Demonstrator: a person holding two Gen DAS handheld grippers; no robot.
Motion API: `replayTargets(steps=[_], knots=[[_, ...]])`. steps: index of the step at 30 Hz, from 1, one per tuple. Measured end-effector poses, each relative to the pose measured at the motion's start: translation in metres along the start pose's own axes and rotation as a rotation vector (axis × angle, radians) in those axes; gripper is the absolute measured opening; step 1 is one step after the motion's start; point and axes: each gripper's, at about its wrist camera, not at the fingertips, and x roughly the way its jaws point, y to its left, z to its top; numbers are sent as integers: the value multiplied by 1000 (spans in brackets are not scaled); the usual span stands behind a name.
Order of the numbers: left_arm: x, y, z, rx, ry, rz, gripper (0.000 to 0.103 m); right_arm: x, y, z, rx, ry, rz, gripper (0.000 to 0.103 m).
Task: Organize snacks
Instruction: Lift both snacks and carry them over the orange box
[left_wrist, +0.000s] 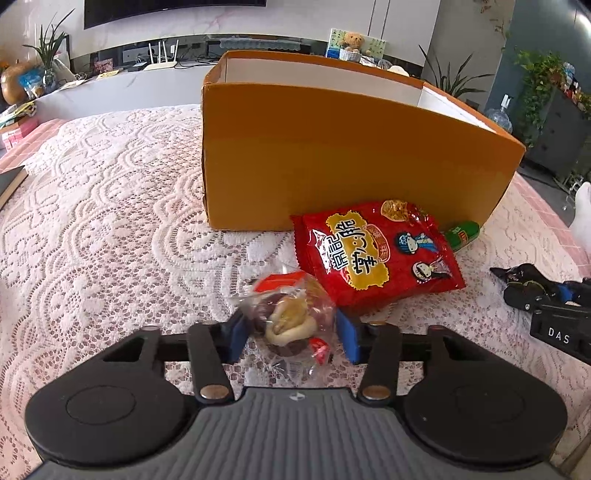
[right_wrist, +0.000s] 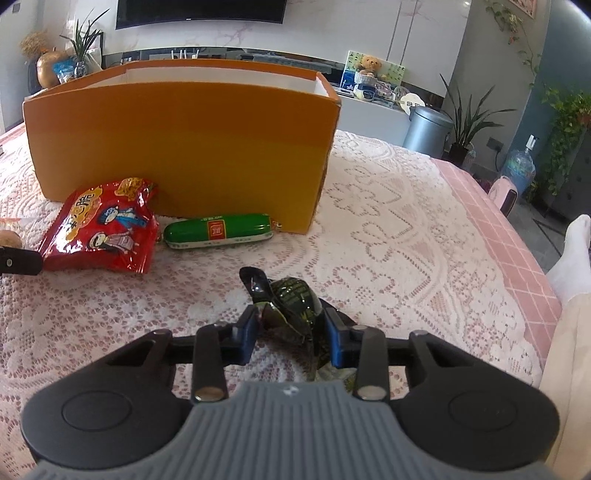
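While fingers (left_wrist: 236, 334) flank clear pastry packet (left_wrist: 290, 317), dark packet (right_wrist: 295, 302) straddled

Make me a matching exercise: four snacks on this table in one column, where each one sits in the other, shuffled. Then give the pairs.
Things
1. clear-wrapped pastry
2. dark green packet
3. red snack bag
4. green sausage

Places
A. lying along the foot of the orange box, right of the red bag
B. between the fingers of the left gripper
C. between the fingers of the right gripper
D. flat on the lace cloth, one corner against the box wall

Pairs: 1-B, 2-C, 3-D, 4-A
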Motion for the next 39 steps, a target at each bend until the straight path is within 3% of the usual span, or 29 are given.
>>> replayTargets(steps=[7, 21, 32, 39], knots=[[-7, 6, 0, -24, -25, 18, 52, -3, -7, 1, 41, -2, 15, 35], [-38, 4, 7, -31, -80, 16, 52, -35, -1, 6, 18, -92, 35, 35], [-66, -13, 16, -35, -106, -15, 52, -72, 1, 6, 15, -157, 65, 35], [-80, -28, 22, -30, -96, -30, 52, -98, -1, 12, 41, -180, 129, 35]])
